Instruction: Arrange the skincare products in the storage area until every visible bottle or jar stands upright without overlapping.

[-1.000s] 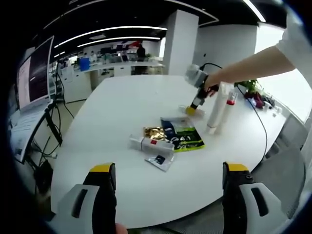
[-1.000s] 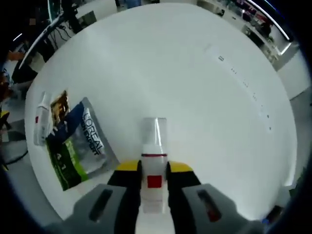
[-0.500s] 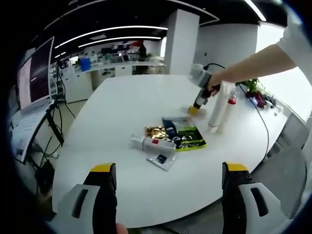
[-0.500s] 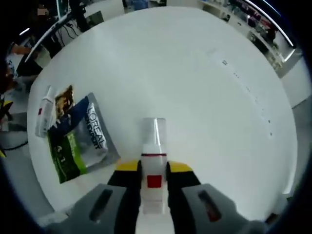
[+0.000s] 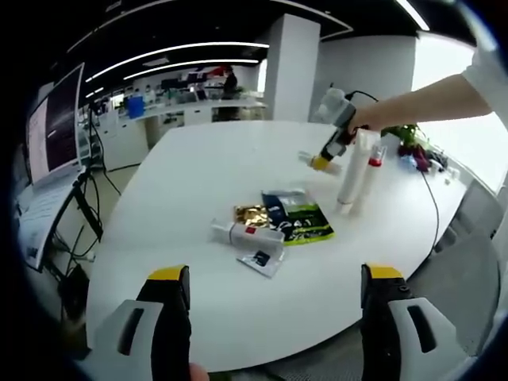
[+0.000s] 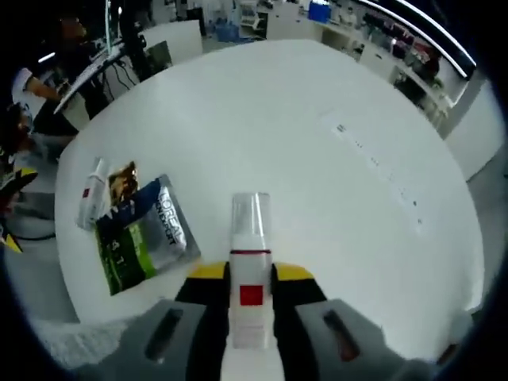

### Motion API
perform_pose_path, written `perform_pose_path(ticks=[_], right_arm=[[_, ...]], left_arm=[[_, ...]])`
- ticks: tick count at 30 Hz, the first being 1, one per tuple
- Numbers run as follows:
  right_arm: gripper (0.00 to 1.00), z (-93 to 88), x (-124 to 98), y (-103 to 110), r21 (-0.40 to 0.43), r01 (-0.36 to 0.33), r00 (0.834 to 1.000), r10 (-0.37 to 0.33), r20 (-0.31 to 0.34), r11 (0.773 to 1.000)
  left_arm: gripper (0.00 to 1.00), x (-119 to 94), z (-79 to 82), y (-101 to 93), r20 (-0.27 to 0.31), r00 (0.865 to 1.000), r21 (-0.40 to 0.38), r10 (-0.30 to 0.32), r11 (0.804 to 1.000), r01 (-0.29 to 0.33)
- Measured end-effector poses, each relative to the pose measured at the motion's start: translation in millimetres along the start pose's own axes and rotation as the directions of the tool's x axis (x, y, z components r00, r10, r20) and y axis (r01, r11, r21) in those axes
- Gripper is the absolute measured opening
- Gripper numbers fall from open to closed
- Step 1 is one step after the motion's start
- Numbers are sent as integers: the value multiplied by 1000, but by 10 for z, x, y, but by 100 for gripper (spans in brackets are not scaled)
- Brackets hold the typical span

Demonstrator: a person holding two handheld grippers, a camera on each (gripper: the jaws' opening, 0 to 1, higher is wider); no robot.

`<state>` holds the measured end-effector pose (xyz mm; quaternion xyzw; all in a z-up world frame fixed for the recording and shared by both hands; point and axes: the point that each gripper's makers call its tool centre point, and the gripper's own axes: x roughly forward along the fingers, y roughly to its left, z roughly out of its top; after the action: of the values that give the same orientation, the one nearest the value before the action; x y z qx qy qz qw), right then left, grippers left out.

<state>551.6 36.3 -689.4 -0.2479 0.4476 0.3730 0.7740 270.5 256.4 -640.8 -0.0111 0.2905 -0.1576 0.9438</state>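
In the right gripper view the right gripper point(image 6: 250, 278) is clenched on a white bottle point(image 6: 251, 262) with a clear cap, whose base is hidden between the jaws, lifted above the white table point(image 6: 317, 182). The left gripper view shows the left gripper point(image 5: 270, 274) with jaws spread and empty, and two tall tubes point(image 5: 355, 171) upright beside the bottle. Nearer lie a green pouch point(image 5: 295, 221), a gold sachet point(image 5: 250, 214), a white tube point(image 5: 242, 233) and a small packet point(image 5: 259, 259) with unreadable print.

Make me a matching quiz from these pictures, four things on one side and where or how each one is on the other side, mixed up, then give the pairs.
Things:
1. white bottle with a red square label and clear cap
2. dark blue and green L'Oreal sachet
3. white tube with a red mark
4. tall white bottle

States:
A. standing upright on the white table
B. clamped in the right gripper
C. lying flat, printed face up
D. lying on its side beside a gold packet

Pairs: 1-B, 2-C, 3-D, 4-A
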Motion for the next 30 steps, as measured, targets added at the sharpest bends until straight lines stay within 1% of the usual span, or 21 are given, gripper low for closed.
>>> perform_pose_path(ticks=[5, 10, 13, 18, 19, 22, 23, 26, 27, 28, 30], right_arm=[[19, 123, -278, 49, -26, 28, 997, -26, 69, 999], [19, 277, -479, 102, -41, 47, 990, -41, 133, 998], [19, 368, -579, 132, -46, 56, 985, -47, 168, 997], [19, 544, -808, 200, -46, 80, 968, -67, 244, 996], [19, 557, -830, 209, -46, 82, 966, -68, 250, 996], [19, 663, -996, 259, -47, 102, 948, -83, 306, 994], [19, 720, -1081, 289, -41, 108, 936, -88, 340, 993], [19, 819, -1280, 363, -21, 126, 906, -106, 411, 992], [19, 866, -1366, 406, -23, 136, 888, -112, 446, 990], [19, 874, -1420, 436, -21, 142, 882, -117, 457, 990], [19, 913, -1550, 501, -20, 164, 859, -133, 494, 986]], left_arm=[[86, -2, -4, -17, -1, 1000, 7, -9, 1000, 9], [86, 4, -8, -33, -6, 1000, 22, -17, 1000, 17], [86, 6, -6, -32, -7, 1000, 27, -16, 1000, 16], [86, 9, 1, -33, -6, 1000, 29, -18, 999, 18], [86, 11, 1, -32, -7, 1000, 29, -19, 999, 19], [86, 13, 0, -39, -8, 1000, 27, -24, 999, 24], [86, 13, 0, -40, -7, 1000, 27, -25, 999, 25], [86, 14, -2, -51, -9, 999, 33, -33, 999, 33], [86, 15, -6, -54, -9, 999, 31, -36, 999, 37], [86, 16, -7, -57, -10, 999, 25, -41, 999, 42], [86, 17, -8, -61, -9, 999, 9, -52, 999, 52]])
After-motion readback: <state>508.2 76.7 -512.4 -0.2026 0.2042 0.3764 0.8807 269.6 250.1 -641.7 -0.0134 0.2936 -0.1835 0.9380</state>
